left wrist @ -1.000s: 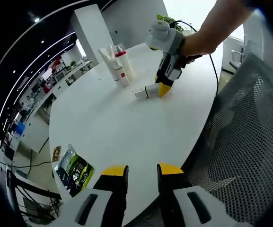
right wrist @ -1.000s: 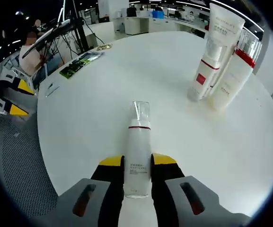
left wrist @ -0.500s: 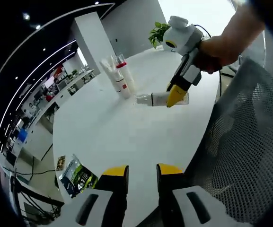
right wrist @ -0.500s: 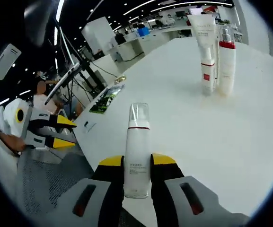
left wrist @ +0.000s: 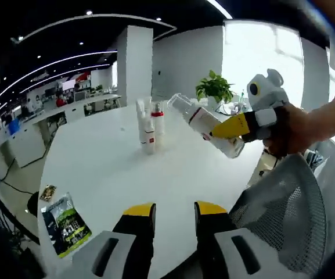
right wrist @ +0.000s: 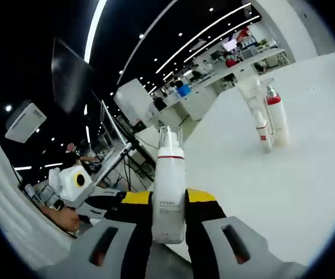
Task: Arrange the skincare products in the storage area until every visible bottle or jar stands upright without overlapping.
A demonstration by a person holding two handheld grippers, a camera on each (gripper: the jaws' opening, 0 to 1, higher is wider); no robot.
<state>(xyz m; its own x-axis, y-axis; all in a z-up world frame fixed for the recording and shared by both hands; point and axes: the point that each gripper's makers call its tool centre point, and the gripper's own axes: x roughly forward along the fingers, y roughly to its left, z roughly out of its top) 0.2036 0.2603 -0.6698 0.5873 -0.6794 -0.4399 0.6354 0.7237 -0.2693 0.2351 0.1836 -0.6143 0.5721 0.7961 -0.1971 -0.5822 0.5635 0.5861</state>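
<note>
My right gripper (right wrist: 169, 199) is shut on a white pump bottle (right wrist: 169, 192) with a red band and clear cap. In the left gripper view that bottle (left wrist: 205, 123) hangs tilted in the air above the white round table (left wrist: 97, 168), cap toward the upper left, in the right gripper (left wrist: 237, 125) held by a person's hand. A white tube (left wrist: 143, 127) and a red-collared bottle (left wrist: 157, 121) stand upright side by side mid-table; the tube (right wrist: 259, 115) and the bottle (right wrist: 276, 119) also stand at the right of the right gripper view. My left gripper (left wrist: 172, 210) is open at the near table edge, holding nothing.
A green snack packet (left wrist: 65, 224) and a small wrapper (left wrist: 49, 192) lie near the table's left edge. A mesh chair back (left wrist: 283, 215) stands at the right. A potted plant (left wrist: 213, 90) sits beyond the table. The left gripper (right wrist: 103, 200) and a hand (right wrist: 62, 218) show low left.
The right gripper has lifted the pump bottle off the table and raised it into the air, tilting it upward. Both views have swung up toward the room. The standing tube and bottle stayed put.
</note>
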